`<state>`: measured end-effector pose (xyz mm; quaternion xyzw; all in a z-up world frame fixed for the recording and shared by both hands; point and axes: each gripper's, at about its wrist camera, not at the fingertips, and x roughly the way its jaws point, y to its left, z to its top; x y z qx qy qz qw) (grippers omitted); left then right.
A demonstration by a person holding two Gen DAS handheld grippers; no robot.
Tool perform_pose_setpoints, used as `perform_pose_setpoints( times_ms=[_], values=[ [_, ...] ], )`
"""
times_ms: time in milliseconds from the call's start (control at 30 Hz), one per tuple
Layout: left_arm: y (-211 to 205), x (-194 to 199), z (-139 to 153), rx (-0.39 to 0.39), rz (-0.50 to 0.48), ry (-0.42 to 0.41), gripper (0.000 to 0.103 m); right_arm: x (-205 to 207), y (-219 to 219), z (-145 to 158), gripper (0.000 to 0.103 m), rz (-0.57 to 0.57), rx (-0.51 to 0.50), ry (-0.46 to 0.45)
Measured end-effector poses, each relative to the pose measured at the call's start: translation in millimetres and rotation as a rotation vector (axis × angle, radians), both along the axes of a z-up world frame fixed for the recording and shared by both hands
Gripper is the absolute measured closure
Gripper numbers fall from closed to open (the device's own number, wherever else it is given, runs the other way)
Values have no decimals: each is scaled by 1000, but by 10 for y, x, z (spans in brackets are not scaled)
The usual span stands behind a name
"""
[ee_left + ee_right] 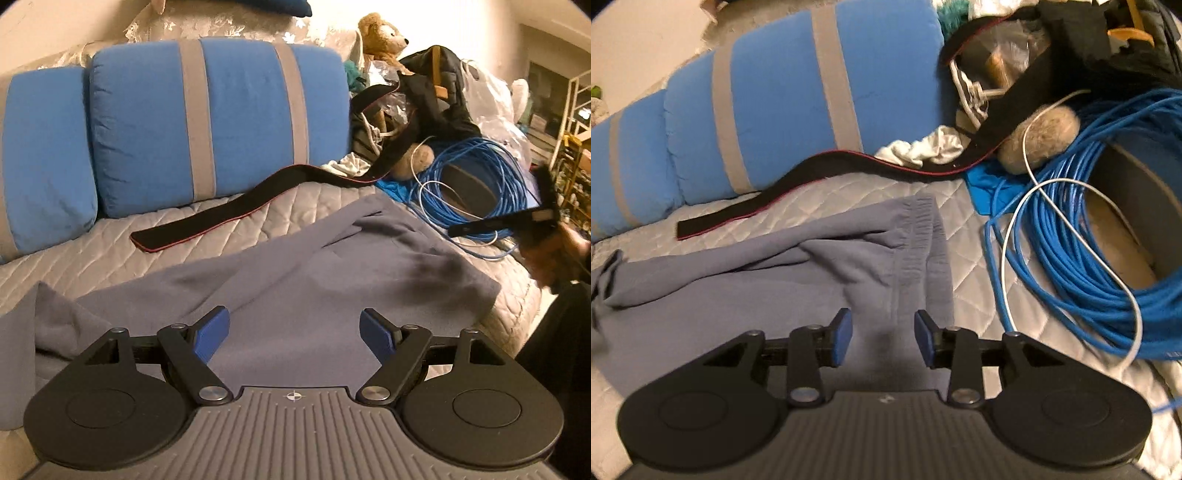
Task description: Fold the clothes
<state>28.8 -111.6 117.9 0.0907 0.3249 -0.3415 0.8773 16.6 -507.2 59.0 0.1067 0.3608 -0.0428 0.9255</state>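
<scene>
Grey-blue sweatpants [295, 280] lie spread on the quilted sofa seat [110, 251]. My left gripper [294, 330] hovers open over the middle of the fabric, nothing between its blue pads. In the right wrist view the same sweatpants [775, 280] show their gathered elastic waistband [919, 236] at the right end. My right gripper [882, 338] is open just above the cloth below that waistband, holding nothing. The right gripper also appears blurred at the right edge of the left wrist view [517, 221], held by a hand.
Blue cushions with grey stripes [218, 122] line the sofa back. A long black strap with red edging [236, 210] lies behind the pants. A coil of blue cable [1071, 240] with a white wire, a teddy bear [384, 37] and dark bags crowd the right.
</scene>
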Motion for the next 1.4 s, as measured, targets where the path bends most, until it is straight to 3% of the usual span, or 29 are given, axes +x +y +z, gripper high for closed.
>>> perform_pose_setpoints(
  times_ms=[333, 367, 400, 467, 500, 700, 900, 933, 1000, 1033, 1100, 1167, 1400],
  values=[
    [99, 68, -33, -13, 26, 58, 26, 407, -280, -324, 53, 9, 47, 50],
    [100, 77, -42, -9, 30, 61, 26, 415, -280, -332, 73, 13, 48, 50],
    [100, 87, -51, -4, 34, 65, 26, 415, -278, -330, 76, 14, 49, 49],
    [102, 105, -70, 4, 42, 72, 26, 416, -278, -327, 93, 16, 52, 46],
    [103, 115, -80, 8, 46, 75, 26, 411, -287, -317, 95, 15, 55, 46],
    [102, 130, -121, 28, 64, 77, 26, 343, -387, -195, 97, -35, 32, 35],
    [109, 127, -107, 38, 74, 73, 26, 413, -450, -298, 97, -118, 10, 87],
    [118, 122, -104, 39, 75, 70, 26, 435, -454, -336, 95, -131, 20, 101],
    [147, 111, -101, 38, 80, 68, 26, 455, -409, -335, 68, -135, -20, 114],
    [166, 107, -95, 37, 84, 67, 26, 439, -390, -302, 59, -130, -32, 110],
    [212, 103, -97, 39, 90, 66, 26, 393, -350, -224, 56, -109, -54, 100],
    [251, 89, -97, 42, 91, 63, 26, 307, -295, -117, 35, -79, -98, 82],
    [329, 36, -55, 31, 89, 56, 26, 55, -197, 120, 23, -106, -359, 34]
  ],
)
